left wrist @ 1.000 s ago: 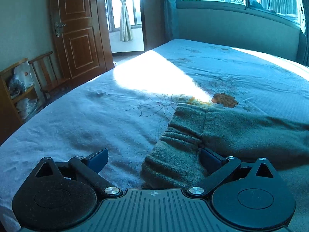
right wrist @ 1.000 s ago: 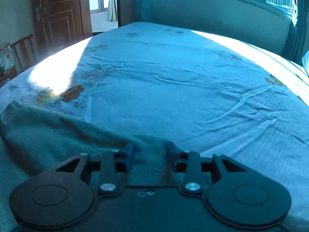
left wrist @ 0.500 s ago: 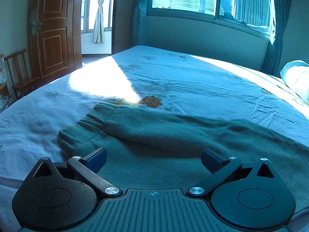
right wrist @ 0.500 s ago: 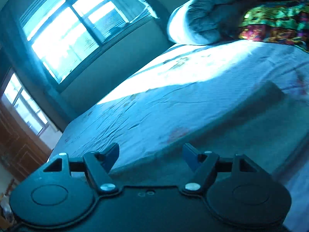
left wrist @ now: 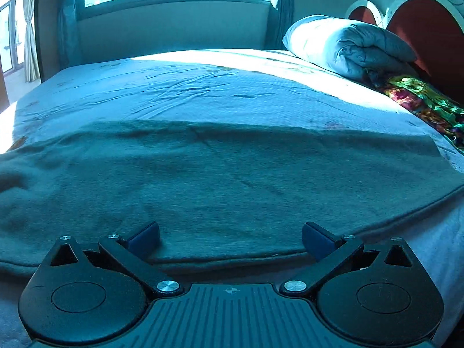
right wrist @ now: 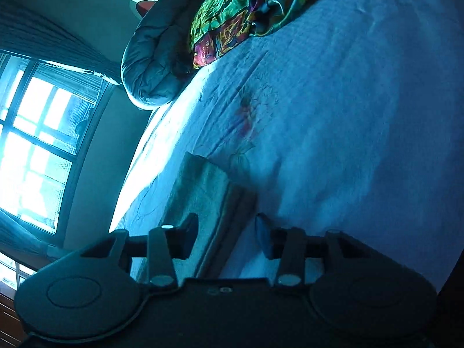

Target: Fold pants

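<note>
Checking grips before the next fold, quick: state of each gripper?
Left gripper: open, empty, above the flat grey-green fleece pants.
Right gripper: jaws just closing around the pants' end, pads not visibly pressing.

Bed, pants, pillow, patterned cloth

pants cut off at both side edges, waistband end blurred, perhaps folded
</note>
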`<state>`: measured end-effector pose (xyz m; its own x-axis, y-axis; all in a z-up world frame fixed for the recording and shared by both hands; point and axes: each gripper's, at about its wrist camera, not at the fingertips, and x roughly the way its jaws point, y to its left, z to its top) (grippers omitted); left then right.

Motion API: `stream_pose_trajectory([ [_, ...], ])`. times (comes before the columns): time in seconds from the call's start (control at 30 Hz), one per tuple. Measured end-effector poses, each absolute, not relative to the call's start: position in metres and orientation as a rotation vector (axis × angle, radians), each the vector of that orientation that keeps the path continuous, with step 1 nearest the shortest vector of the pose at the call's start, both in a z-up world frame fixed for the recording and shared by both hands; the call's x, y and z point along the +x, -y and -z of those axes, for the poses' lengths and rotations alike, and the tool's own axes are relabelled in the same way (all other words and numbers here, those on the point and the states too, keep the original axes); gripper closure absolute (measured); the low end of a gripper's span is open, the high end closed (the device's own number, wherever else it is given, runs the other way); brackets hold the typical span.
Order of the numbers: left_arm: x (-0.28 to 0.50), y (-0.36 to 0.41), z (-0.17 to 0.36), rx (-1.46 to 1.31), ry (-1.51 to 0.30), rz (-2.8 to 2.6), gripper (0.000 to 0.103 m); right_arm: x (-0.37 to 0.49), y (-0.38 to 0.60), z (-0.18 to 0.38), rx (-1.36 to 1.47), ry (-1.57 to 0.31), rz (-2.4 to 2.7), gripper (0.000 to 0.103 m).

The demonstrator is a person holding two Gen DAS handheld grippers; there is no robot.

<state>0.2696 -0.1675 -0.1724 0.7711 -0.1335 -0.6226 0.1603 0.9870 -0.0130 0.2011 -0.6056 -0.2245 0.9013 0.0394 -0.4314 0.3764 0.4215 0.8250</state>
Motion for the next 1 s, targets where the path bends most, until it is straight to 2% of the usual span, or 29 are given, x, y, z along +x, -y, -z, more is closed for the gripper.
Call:
stream_pose_trajectory([
  [0.13,0.275,0.193,0.173,0.033,-0.698,0.156,0.000,0.214,0.609,0.231,1.130,-0.428,0.199,0.067],
  [0.17,0.275,0.197,0.174,0.033,-0.702,0.147,0.000,0.215,0.607,0.231,1.114,-0.434,0.199,0.072],
  [0.2,0.274,0.200,0.173,0.028,-0.701,0.139,0.000,0.216,0.606,0.230,1.095,-0.445,0.202,0.085],
  [0.23,0.273,0.205,0.174,0.025,-0.702,0.135,0.000,0.218,0.606,0.231,1.088,-0.456,0.205,0.090],
  [0.37,0.272,0.219,0.176,0.050,-0.705,0.124,0.000,0.215,0.606,0.234,1.094,-0.443,0.192,0.091],
  [0.6,0.266,0.232,0.179,0.068,-0.703,0.158,0.000,0.213,0.607,0.236,1.122,-0.433,0.177,0.084],
  [0.83,0.265,0.236,0.184,0.098,-0.724,0.151,0.000,0.199,0.617,0.243,1.267,-0.393,0.178,0.083],
  [1.0,0.265,0.236,0.185,0.099,-0.724,0.154,0.000,0.205,0.616,0.242,1.250,-0.413,0.190,0.083],
])
